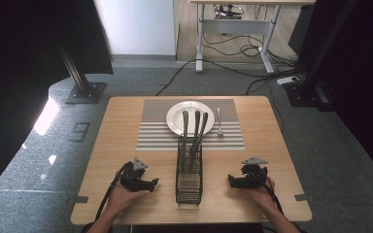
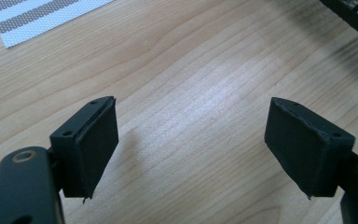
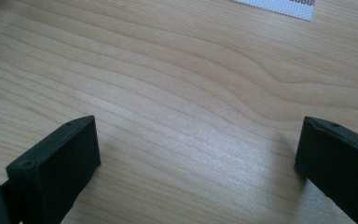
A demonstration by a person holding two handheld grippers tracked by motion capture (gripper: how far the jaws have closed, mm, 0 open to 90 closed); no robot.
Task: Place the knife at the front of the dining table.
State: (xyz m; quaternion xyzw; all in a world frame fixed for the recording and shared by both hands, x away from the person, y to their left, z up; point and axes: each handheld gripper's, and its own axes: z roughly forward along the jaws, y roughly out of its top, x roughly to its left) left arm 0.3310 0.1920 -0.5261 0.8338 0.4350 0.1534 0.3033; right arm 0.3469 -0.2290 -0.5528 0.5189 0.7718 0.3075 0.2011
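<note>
— Two grippers rest on the table, one on each side of the black wire basket. Which is open?
— Both. The left gripper has its jaws wide apart, with just bare wood between them. The right gripper is the same
— Where are the things to pick?
— Three pieces of cutlery stand in the basket, handles pointing up and leaning toward the plate
— Which hand is nearer?
— I think they are about the same; the basket sits between them, near both
— Anything in the way?
— The basket walls. A fork lies on the striped mat, just beside the plate
</note>
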